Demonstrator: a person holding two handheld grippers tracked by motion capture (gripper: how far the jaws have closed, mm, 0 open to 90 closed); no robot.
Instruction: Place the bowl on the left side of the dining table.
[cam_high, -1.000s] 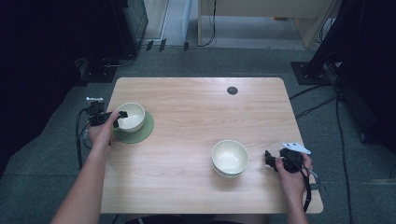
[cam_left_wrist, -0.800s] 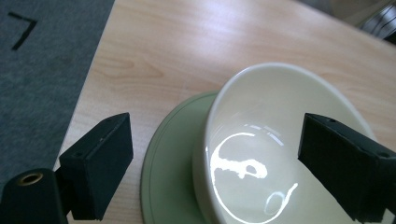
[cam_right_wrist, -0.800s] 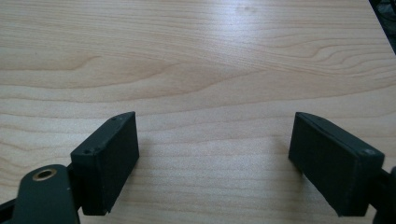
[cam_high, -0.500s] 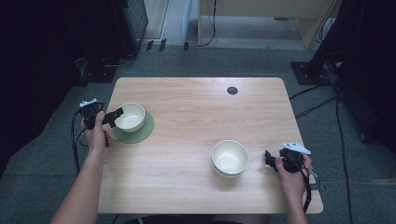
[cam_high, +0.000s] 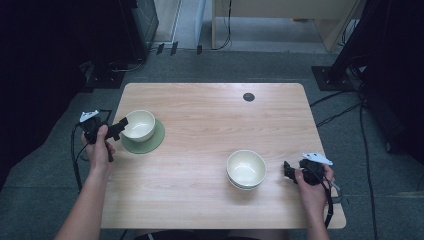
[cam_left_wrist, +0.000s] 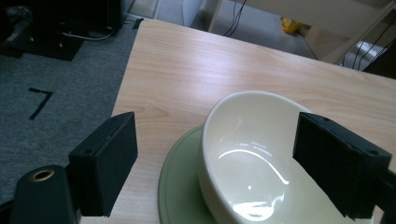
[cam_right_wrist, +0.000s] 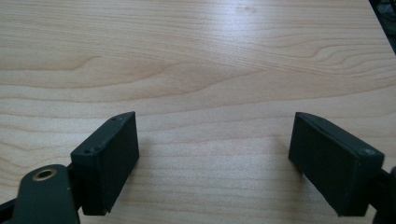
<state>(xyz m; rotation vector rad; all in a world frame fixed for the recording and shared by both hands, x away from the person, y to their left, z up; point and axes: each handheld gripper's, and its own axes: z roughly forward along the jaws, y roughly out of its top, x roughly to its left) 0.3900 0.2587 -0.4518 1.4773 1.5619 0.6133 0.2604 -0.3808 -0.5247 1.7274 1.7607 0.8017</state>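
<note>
1. The left tool (cam_high: 118, 127) is released, its jaws spread wide and standing just off the near rim of a cream bowl (cam_high: 138, 125); nothing is pinched between them.
2. That bowl sits centred on a green saucer (cam_high: 150, 143) near the desk's (cam_high: 210, 115) left edge. The pairing looks deliberate, like a finished place setting.
3. The right tool (cam_high: 288, 171) is likewise released, jaws apart over bare wood, resting low by the right edge, probably parked out of the way.
4. Just beside it, toward the middle, stands a second cream bowl (cam_high: 246, 169), which looks like two stacked bowls; no saucer lies under it.
</note>
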